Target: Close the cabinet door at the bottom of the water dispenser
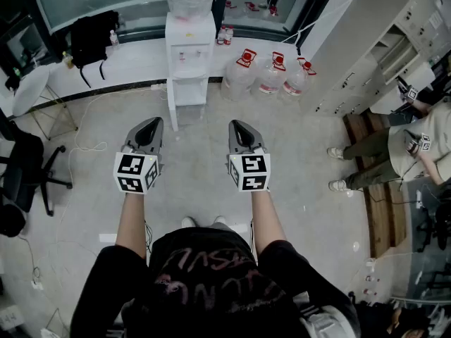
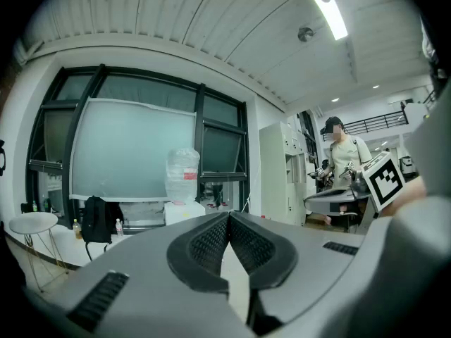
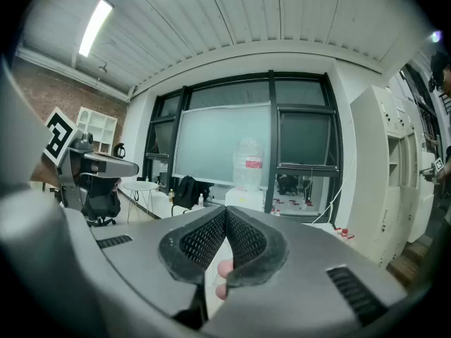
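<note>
The white water dispenser (image 1: 190, 51) stands against the window ledge, straight ahead and a few steps away, with a clear bottle on top. Its bottom cabinet door (image 1: 173, 108) hangs ajar on the left side. My left gripper (image 1: 151, 124) and right gripper (image 1: 239, 126) are held side by side over the floor, both pointing toward the dispenser and well short of it. Both are shut with nothing between the pads. The dispenser's bottle (image 2: 182, 175) shows above the shut pads in the left gripper view, and the same bottle (image 3: 249, 166) shows in the right gripper view.
Several large water bottles (image 1: 271, 72) stand on the floor right of the dispenser. A black backpack (image 1: 91, 37) sits on the ledge at left, with a round white table (image 1: 28, 94) and black office chair (image 1: 21, 174) below. White lockers (image 1: 380, 55) and a seated person (image 1: 394, 153) are at right.
</note>
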Action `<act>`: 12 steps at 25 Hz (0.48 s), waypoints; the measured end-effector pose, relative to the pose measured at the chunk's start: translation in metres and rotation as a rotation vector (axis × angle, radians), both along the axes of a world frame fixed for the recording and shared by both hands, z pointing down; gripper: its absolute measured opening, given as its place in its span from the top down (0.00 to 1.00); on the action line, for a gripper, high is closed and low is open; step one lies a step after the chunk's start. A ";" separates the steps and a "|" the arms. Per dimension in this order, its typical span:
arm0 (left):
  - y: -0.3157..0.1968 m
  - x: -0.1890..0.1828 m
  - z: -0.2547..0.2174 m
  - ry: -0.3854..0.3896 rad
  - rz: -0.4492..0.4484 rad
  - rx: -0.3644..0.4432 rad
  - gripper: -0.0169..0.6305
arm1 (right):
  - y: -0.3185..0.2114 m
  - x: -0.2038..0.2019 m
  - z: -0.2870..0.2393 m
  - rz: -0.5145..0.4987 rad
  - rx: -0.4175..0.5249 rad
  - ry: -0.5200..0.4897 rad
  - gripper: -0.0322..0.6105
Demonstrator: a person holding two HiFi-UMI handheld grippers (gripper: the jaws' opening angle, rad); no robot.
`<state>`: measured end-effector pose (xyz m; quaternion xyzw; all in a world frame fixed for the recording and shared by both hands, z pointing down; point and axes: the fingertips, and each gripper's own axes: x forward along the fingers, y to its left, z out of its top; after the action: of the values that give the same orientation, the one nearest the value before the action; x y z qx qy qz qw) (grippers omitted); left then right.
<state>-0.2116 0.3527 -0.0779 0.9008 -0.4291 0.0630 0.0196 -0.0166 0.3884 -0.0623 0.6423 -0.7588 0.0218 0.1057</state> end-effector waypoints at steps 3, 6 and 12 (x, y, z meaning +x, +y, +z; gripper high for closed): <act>-0.001 0.003 0.001 -0.004 0.004 0.001 0.95 | -0.002 0.003 0.003 0.004 -0.003 -0.003 0.93; -0.004 0.003 0.002 -0.002 0.005 -0.001 0.95 | -0.004 0.005 0.003 0.010 0.001 -0.001 0.93; -0.007 0.004 0.007 -0.005 0.009 -0.007 0.95 | -0.008 0.009 0.006 0.025 -0.002 -0.010 0.93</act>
<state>-0.2079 0.3454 -0.0705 0.9024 -0.4251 0.0669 0.0215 -0.0073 0.3802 -0.0567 0.6515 -0.7512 0.0269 0.1024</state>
